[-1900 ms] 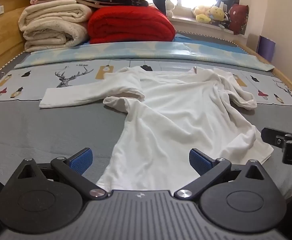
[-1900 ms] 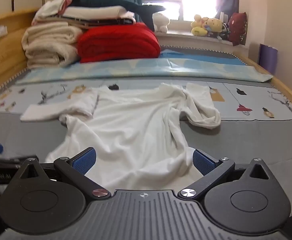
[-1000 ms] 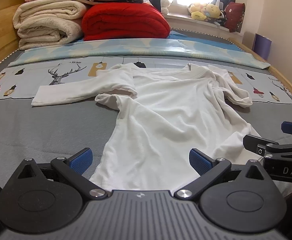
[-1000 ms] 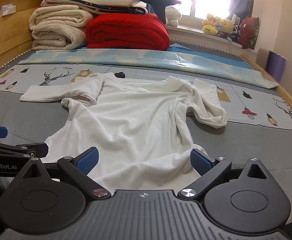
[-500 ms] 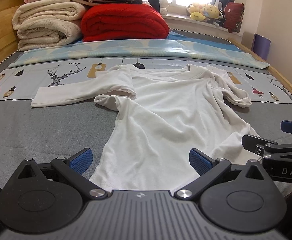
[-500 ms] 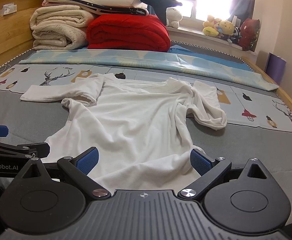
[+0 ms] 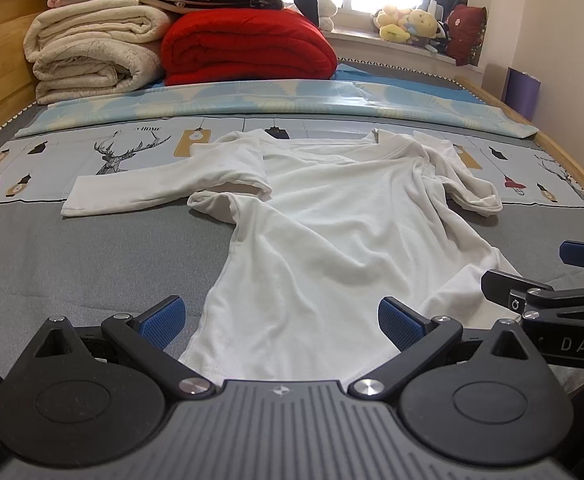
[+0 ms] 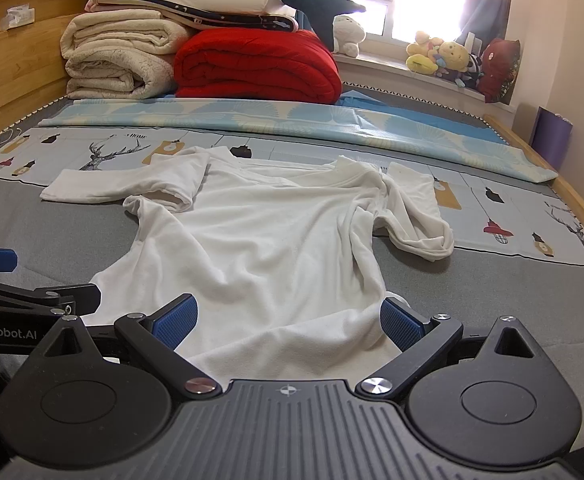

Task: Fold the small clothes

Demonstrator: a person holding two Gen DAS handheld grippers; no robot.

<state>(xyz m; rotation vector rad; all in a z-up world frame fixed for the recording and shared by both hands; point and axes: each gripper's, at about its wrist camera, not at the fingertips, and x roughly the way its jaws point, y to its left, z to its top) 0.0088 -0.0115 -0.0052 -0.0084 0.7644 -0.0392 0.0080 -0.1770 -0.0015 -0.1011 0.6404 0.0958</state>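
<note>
White long-sleeve shirt (image 7: 324, 240) is lying flat-ish on the bed (image 7: 72, 264), roughly mid-bed, hem toward the near edge and collar toward the far end. It sits partly on the grey cover and partly on the printed strip with the deer (image 7: 126, 152) on it. One sleeve (image 7: 152, 188) runs straight out toward the left edge, the other sleeve (image 8: 416, 216) is bunched up on the right side (pretty wrinkly overall).

Left gripper (image 7: 282, 318) has its jaws spread wide, hovering just over the hem's left part, blue pads either side of the fabric and not pinching anything. Right gripper (image 8: 288, 320) is the same deal, jaws wide apart over the hem's right corner, nothing held.

At the far end of the bed there's a red blanket (image 7: 248, 46) next to a stack of cream blankets (image 7: 96, 52).
</note>
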